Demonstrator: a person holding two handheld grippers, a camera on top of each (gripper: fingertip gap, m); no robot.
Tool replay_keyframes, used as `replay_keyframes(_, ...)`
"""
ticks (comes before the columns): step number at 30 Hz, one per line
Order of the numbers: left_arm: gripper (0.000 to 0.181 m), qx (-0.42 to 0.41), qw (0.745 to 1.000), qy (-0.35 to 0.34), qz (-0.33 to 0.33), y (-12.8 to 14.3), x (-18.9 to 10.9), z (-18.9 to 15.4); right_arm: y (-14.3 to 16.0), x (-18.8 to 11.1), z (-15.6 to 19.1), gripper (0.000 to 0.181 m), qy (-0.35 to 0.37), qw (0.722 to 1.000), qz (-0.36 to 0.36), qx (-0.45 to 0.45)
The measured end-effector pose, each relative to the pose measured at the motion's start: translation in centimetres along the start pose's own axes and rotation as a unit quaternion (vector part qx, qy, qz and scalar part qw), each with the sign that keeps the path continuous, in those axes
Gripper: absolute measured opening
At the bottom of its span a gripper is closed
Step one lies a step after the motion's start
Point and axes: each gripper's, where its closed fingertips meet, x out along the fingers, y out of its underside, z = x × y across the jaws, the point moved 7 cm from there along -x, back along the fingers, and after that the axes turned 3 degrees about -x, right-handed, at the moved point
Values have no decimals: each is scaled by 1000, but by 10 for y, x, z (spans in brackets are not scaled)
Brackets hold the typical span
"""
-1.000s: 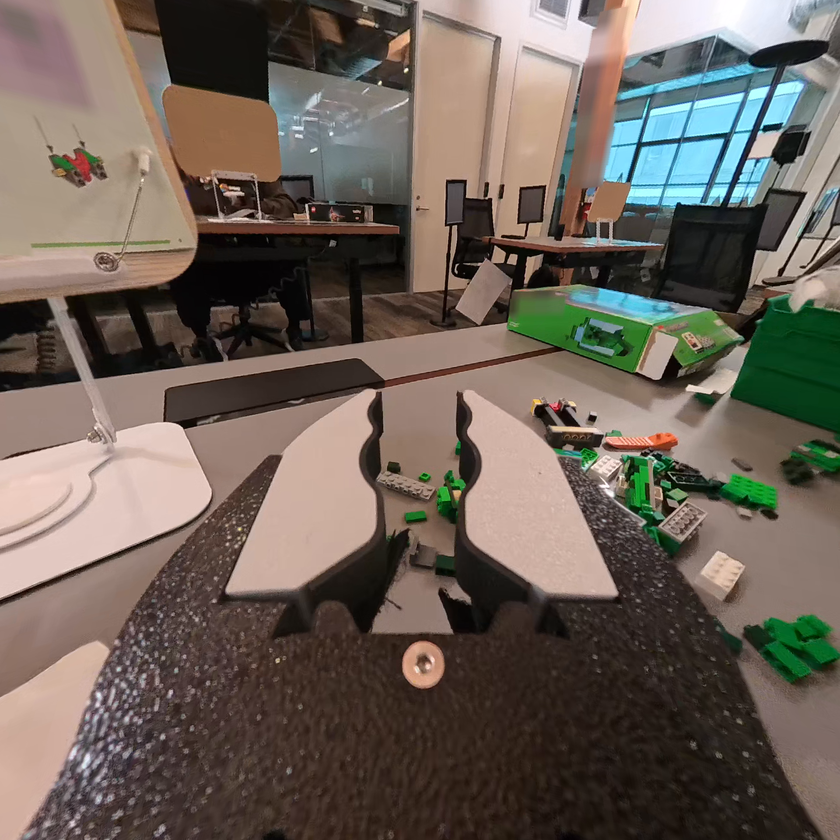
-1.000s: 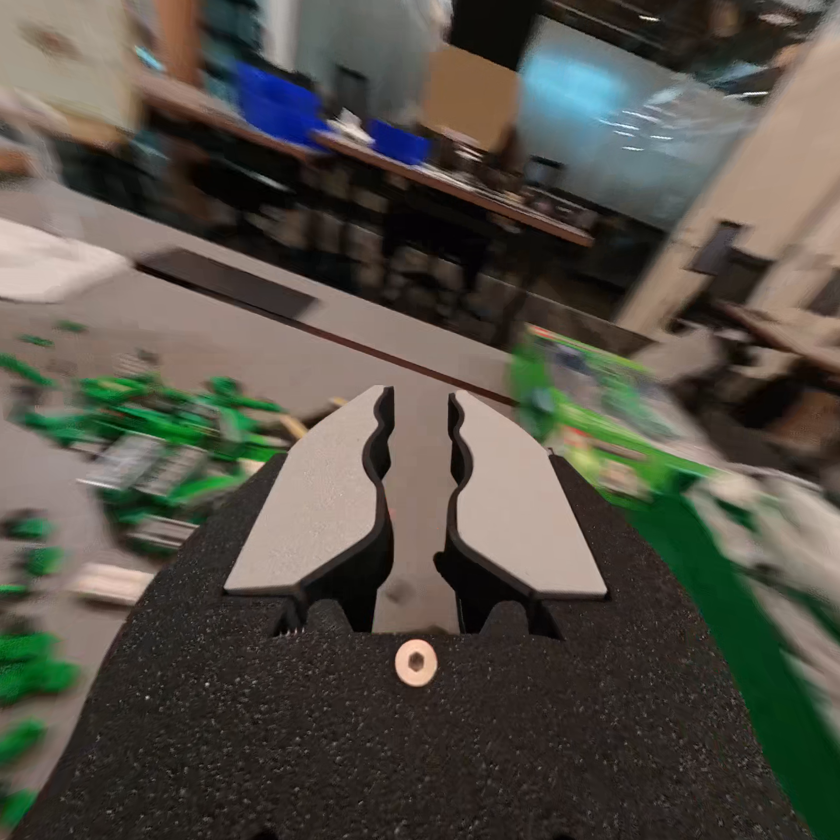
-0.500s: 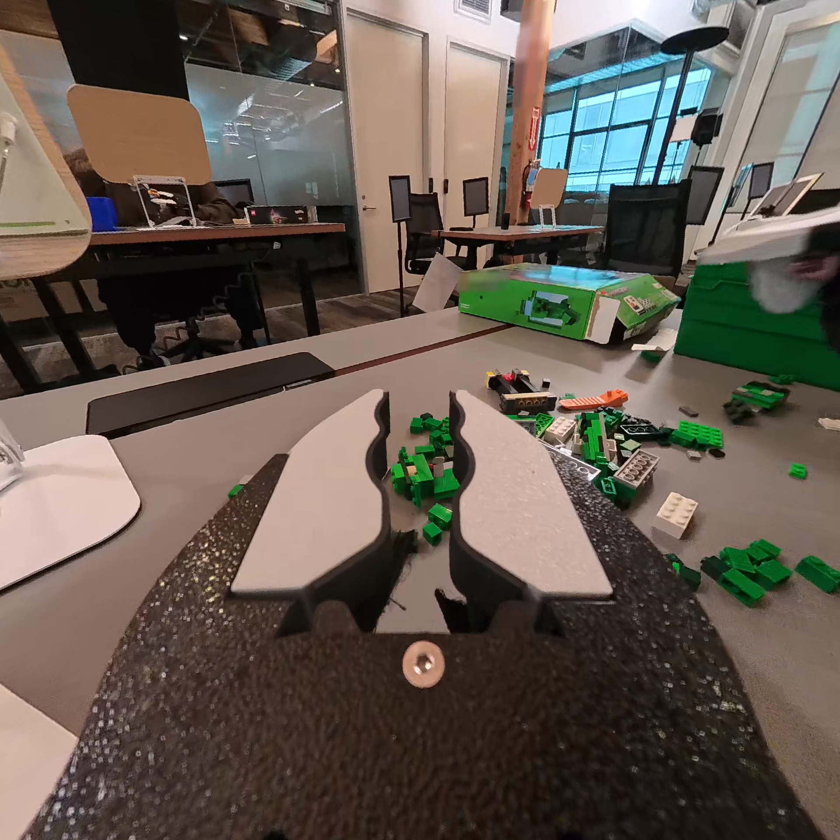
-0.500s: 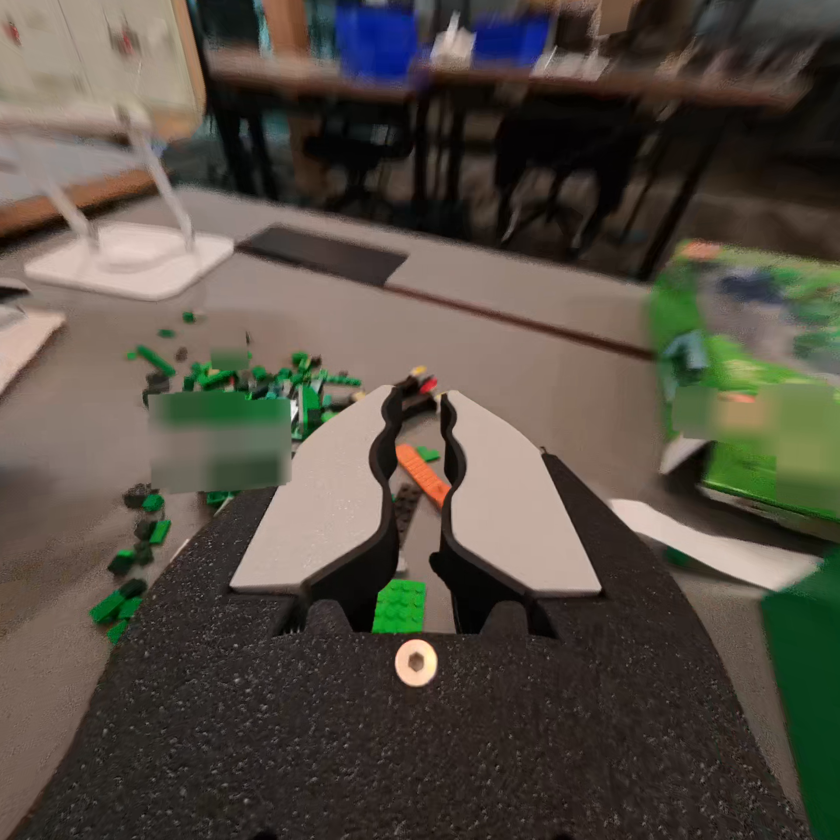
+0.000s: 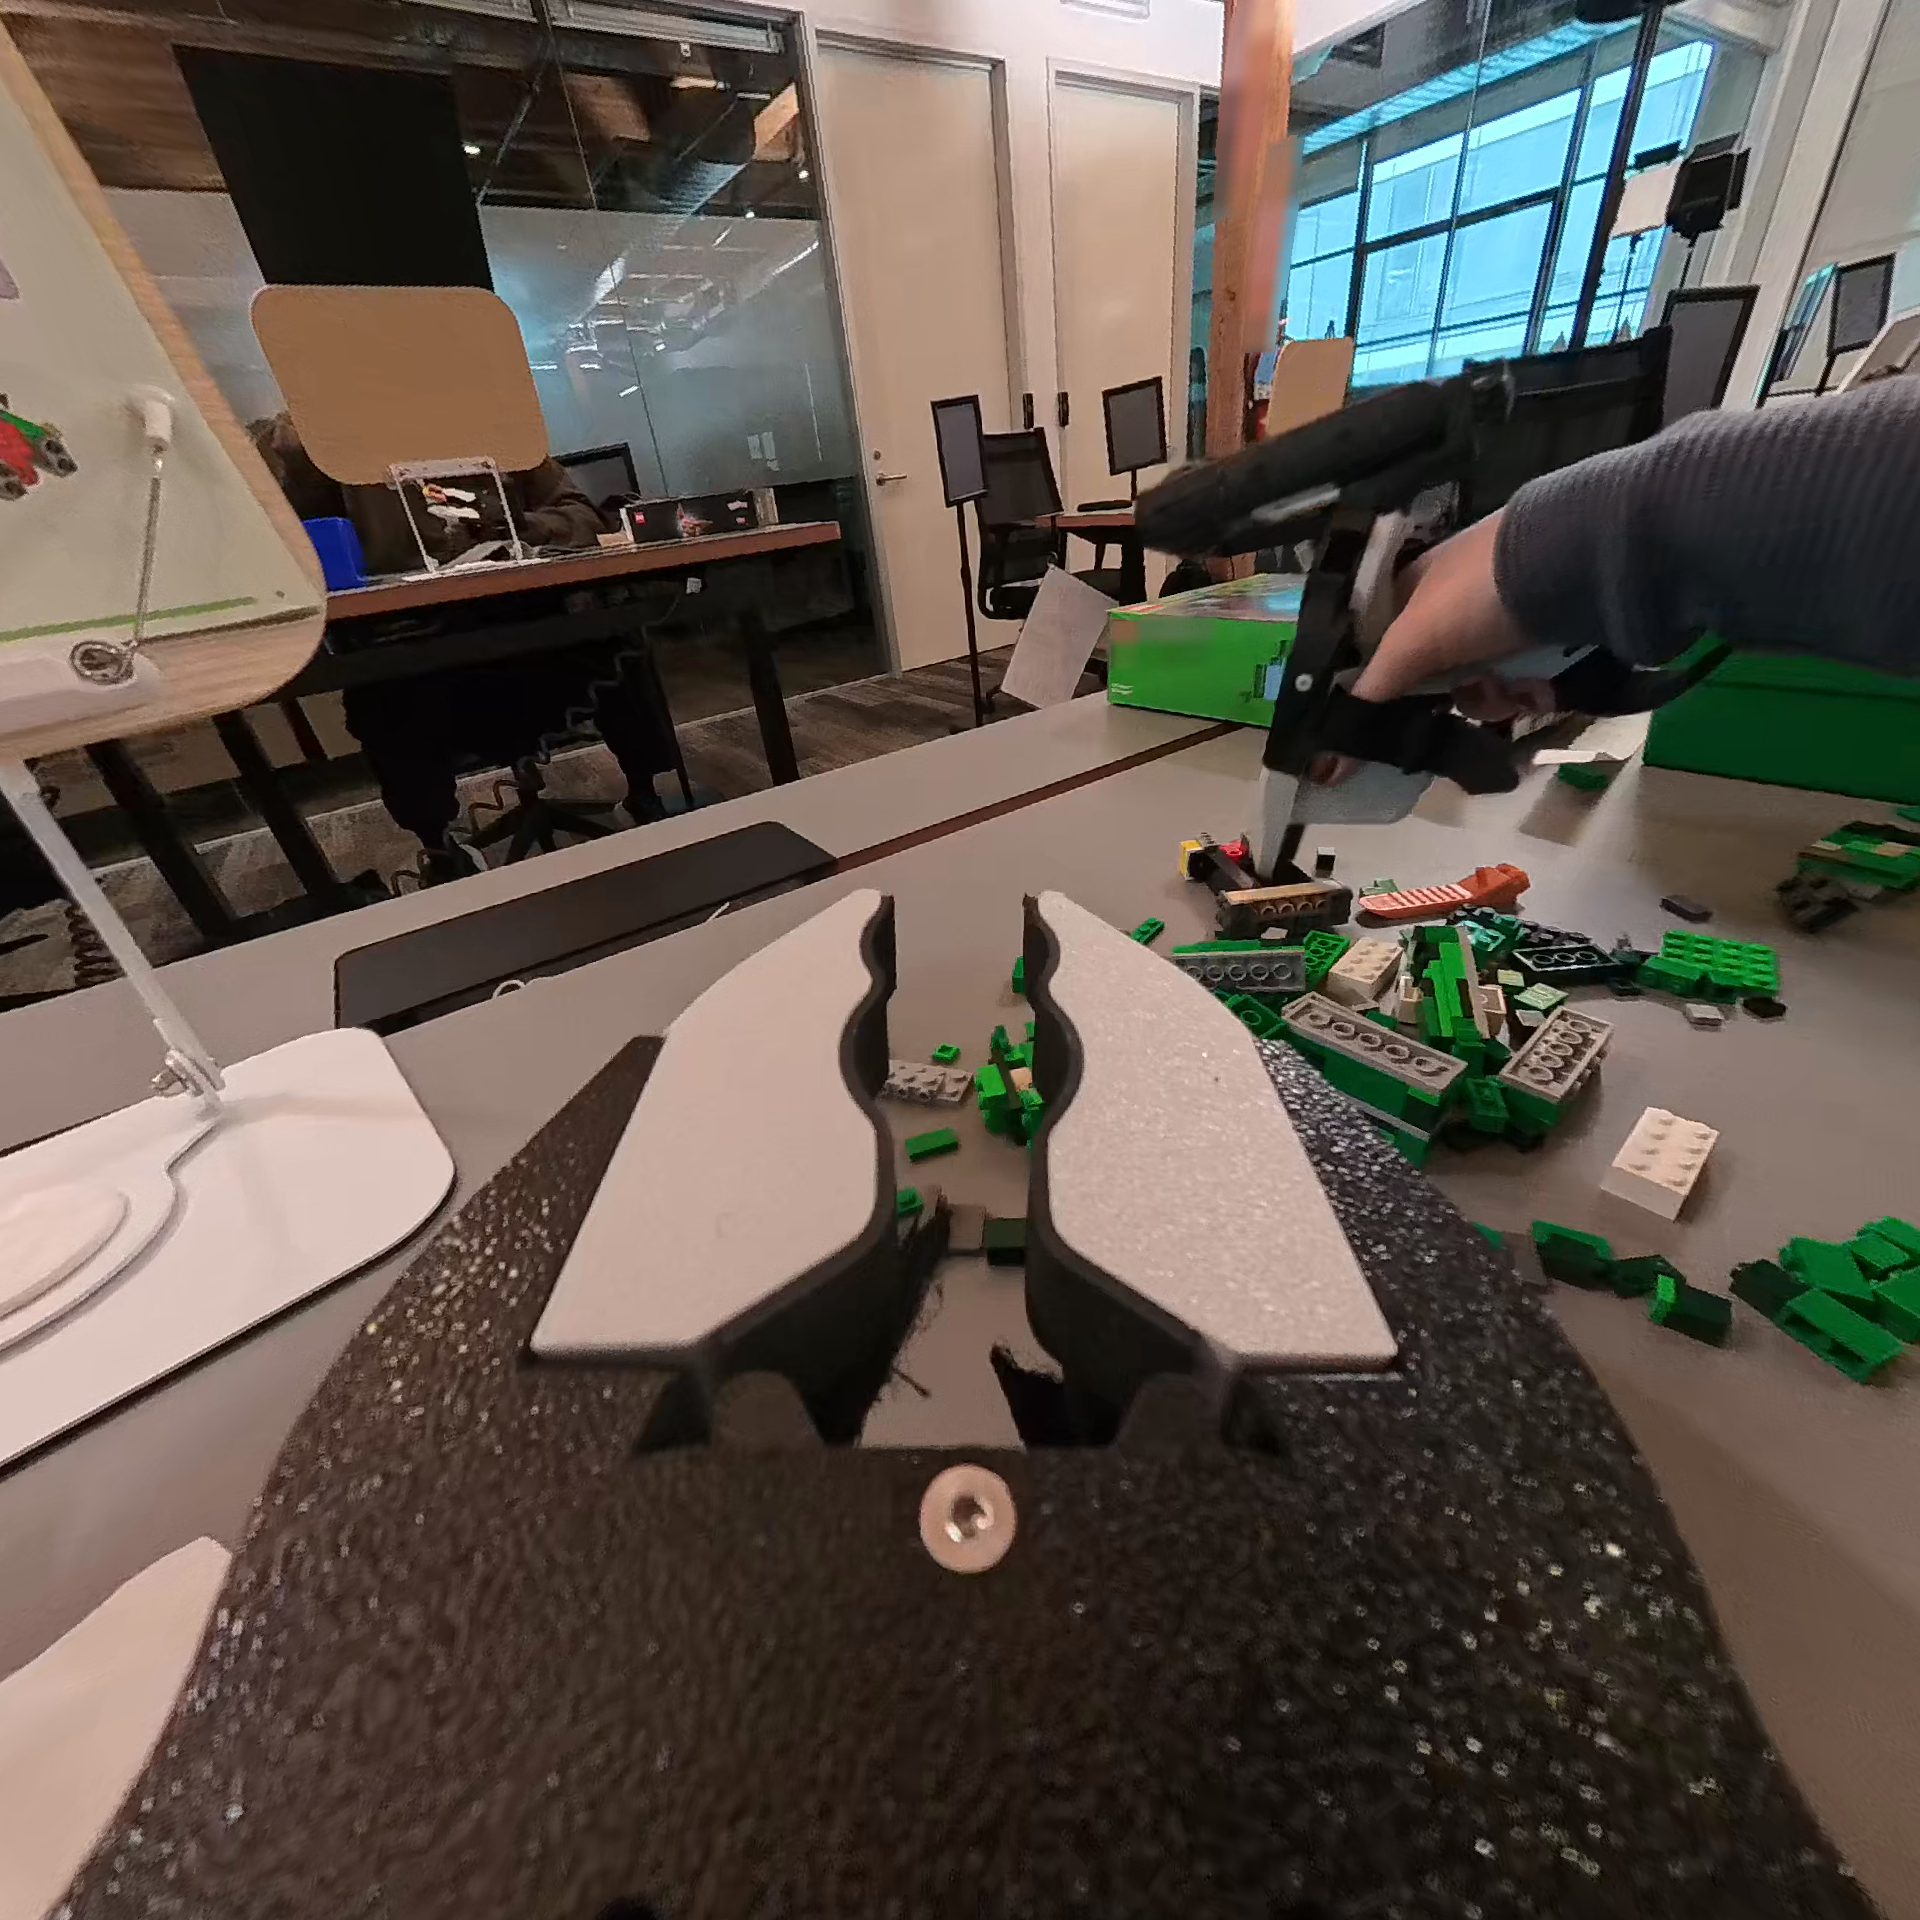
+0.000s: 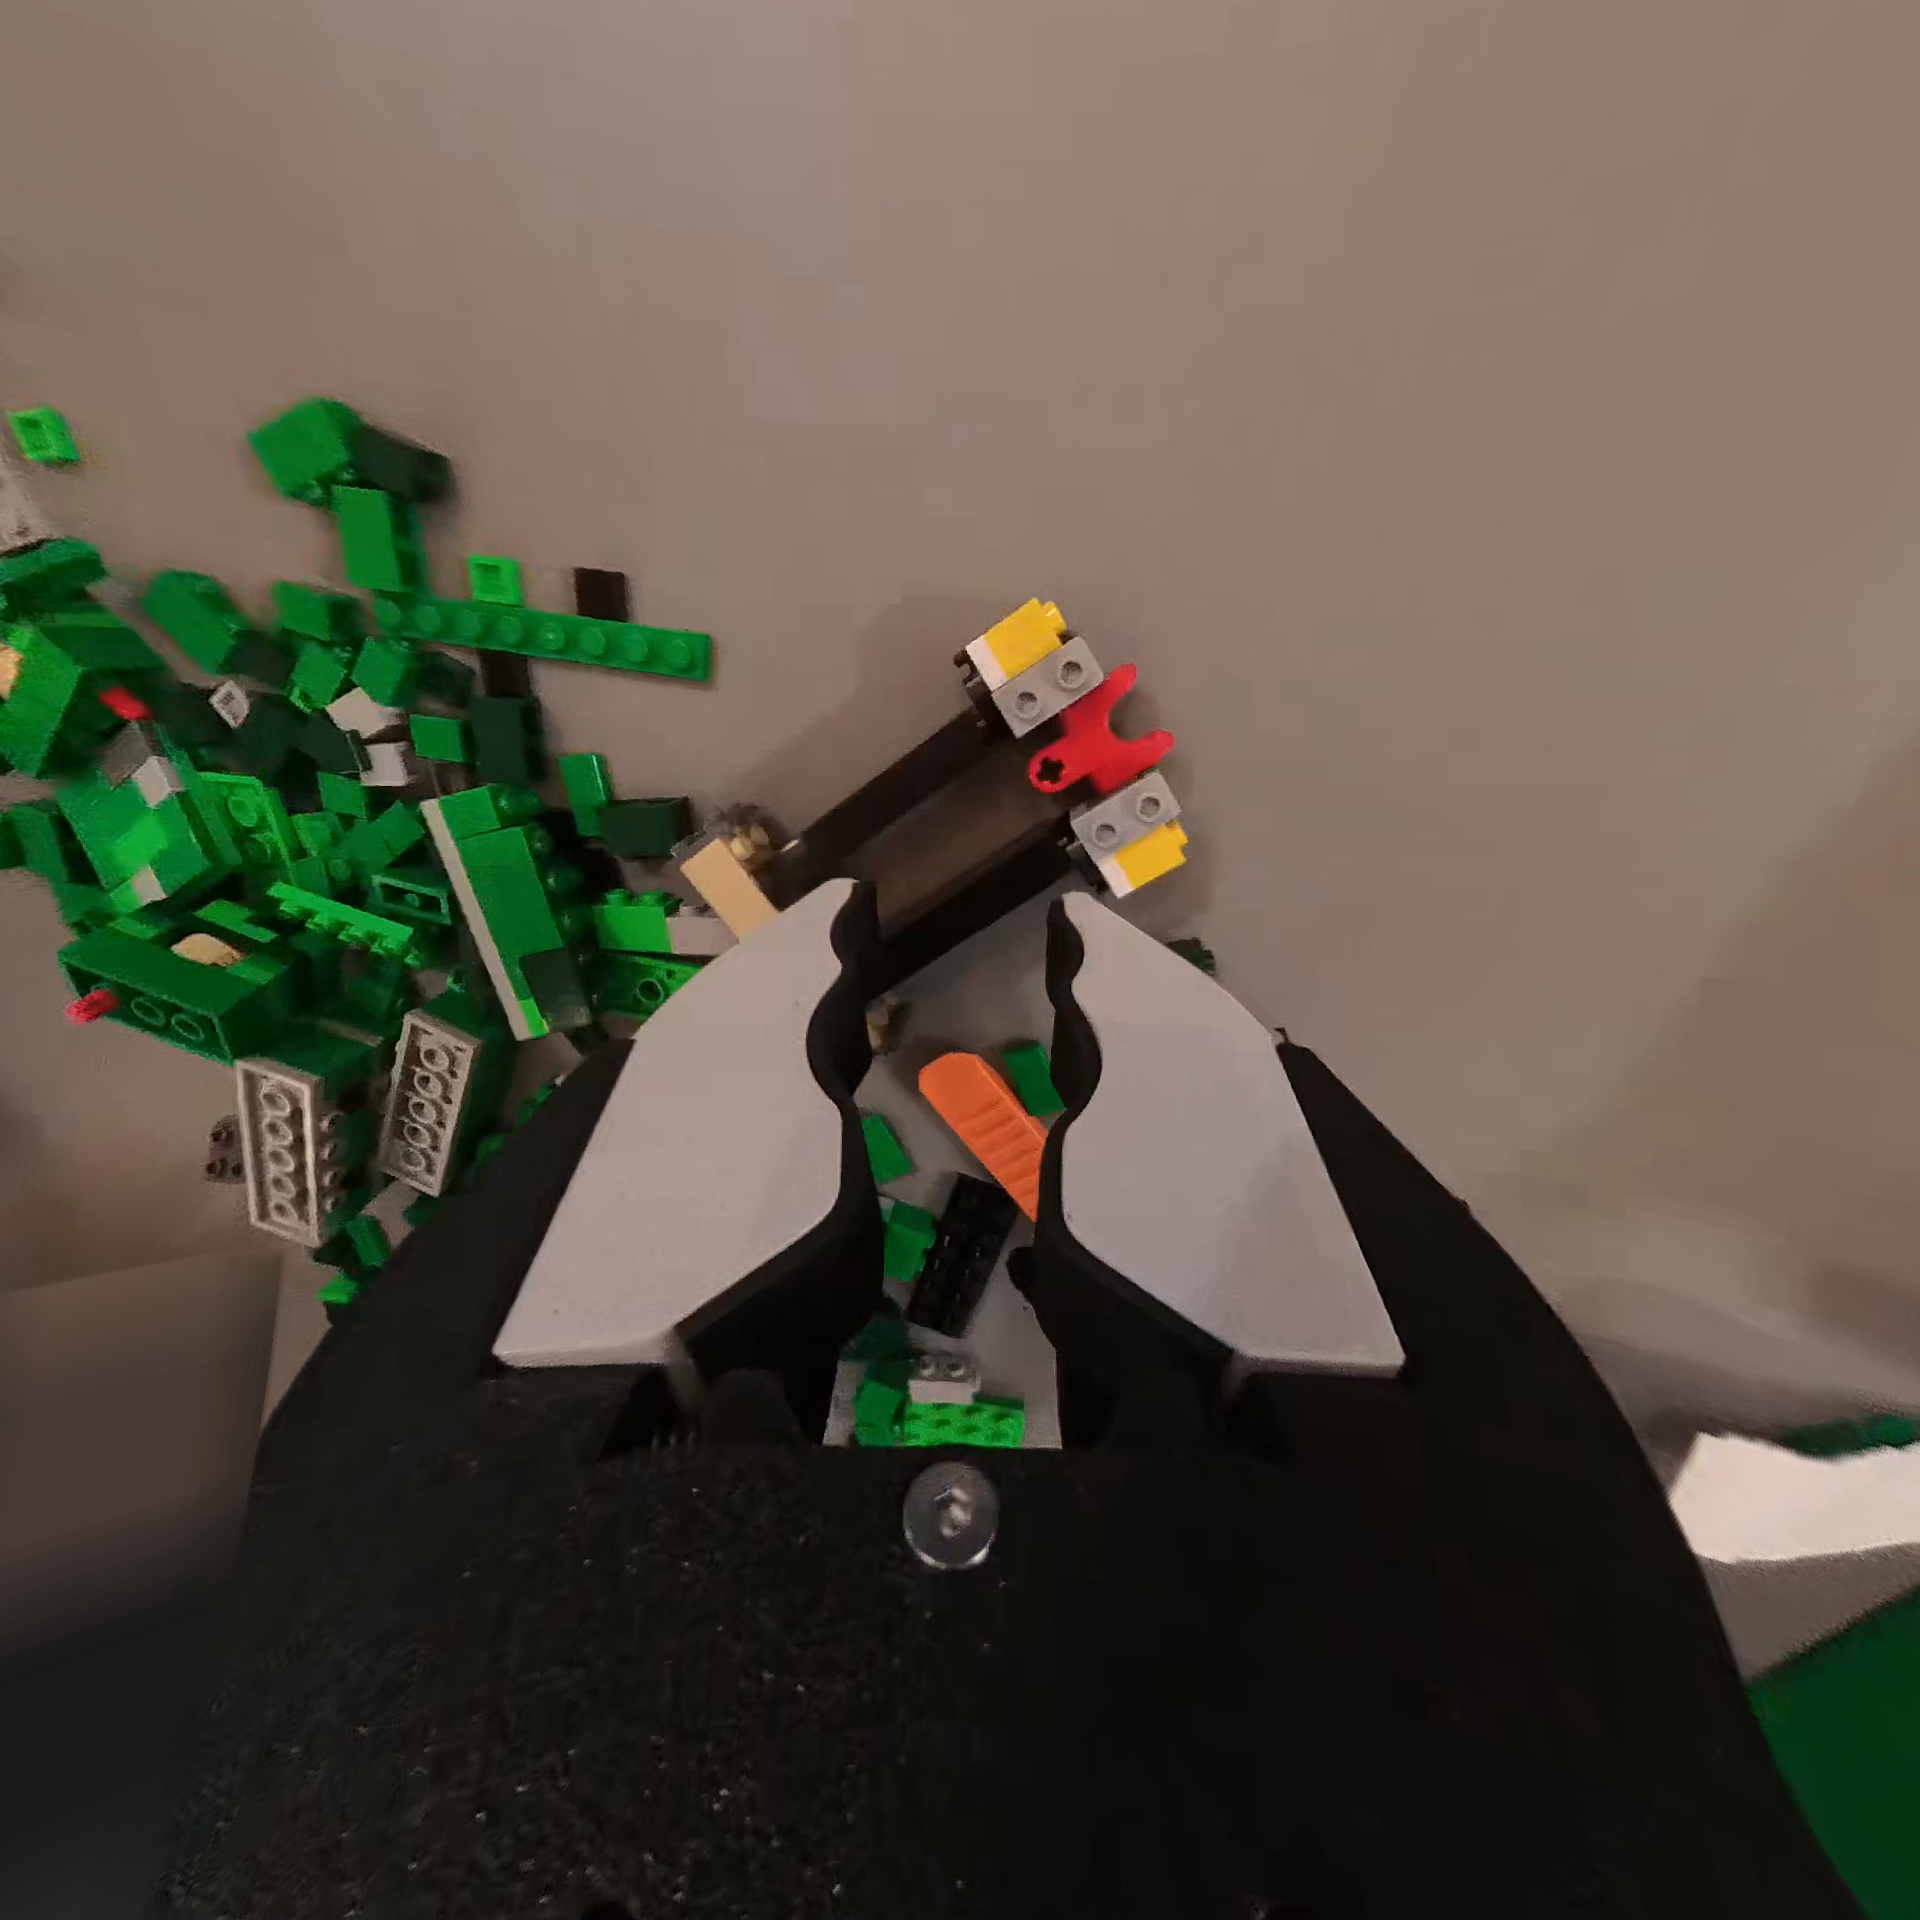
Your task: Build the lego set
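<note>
A half-built black assembly (image 6: pixel 935 831) with yellow, grey and red parts at one end lies on the grey table (image 6: pixel 1351 416). My right gripper (image 6: pixel 951 914) is open and points down, with its fingertips either side of the assembly's near end. In the left wrist view the right gripper (image 5: pixel 1283 831), held by a hand, has its tips on the assembly (image 5: pixel 1273 899). My left gripper (image 5: pixel 956 914) is open and empty, low over the table and left of the loose brick pile (image 5: pixel 1434 1029). The same pile (image 6: pixel 312 831) is mostly green.
An orange brick separator (image 5: pixel 1455 891) lies behind the pile and shows between the right fingers (image 6: pixel 987 1122). A white brick (image 5: pixel 1659 1162), the green set box (image 5: pixel 1195 644), a green bin (image 5: pixel 1787 717) and the instruction stand's white base (image 5: pixel 208 1143) are on the table. Some 30 cm of space lies between my two pairs of fingers.
My right gripper has swung down from a level sweep to point at the table over the black assembly. It has come into the left wrist view. My left gripper stayed open and shifted slightly.
</note>
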Motion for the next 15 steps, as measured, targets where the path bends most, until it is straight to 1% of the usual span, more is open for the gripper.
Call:
replay_keyframes(1,23,-5,1000,-2,2,1,0,2,-1,4,-1,30,0,1000,10,5)
replay_keyframes(2,23,-12,1000,-3,4,2,0,4,-2,7,-2,24,1,1000,14,7)
replay_keyframes(3,23,-20,1000,-3,6,2,-1,6,-4,8,-1,21,0,1000,9,6)
replay_keyframes(4,23,-28,1000,-5,7,2,-1,8,-7,6,-1,13,7,1000,-4,1)
replay_keyframes(5,23,-35,999,-6,8,1,-3,11,-9,1,0,9,21,999,-22,-10)
replay_keyframes(7,23,-47,999,-12,9,-1,-7,20,-16,-15,13,9,29,995,-84,-38)
replay_keyframes(9,23,-59,998,-21,6,-5,-13,30,-22,-34,36,8,29,984,-159,-77)
replay_keyframes(11,22,-74,997,-30,1,-7,-23,41,-25,-50,62,8,33,968,-217,-121)
replay_keyframes(13,21,-98,995,-28,-1,-8,-32,48,-28,-60,92,8,8,949,-269,-163)
replay_keyframes(15,22,-113,994,-11,6,-9,-41,49,-28,-66,126,8,-21,922,-328,-205)
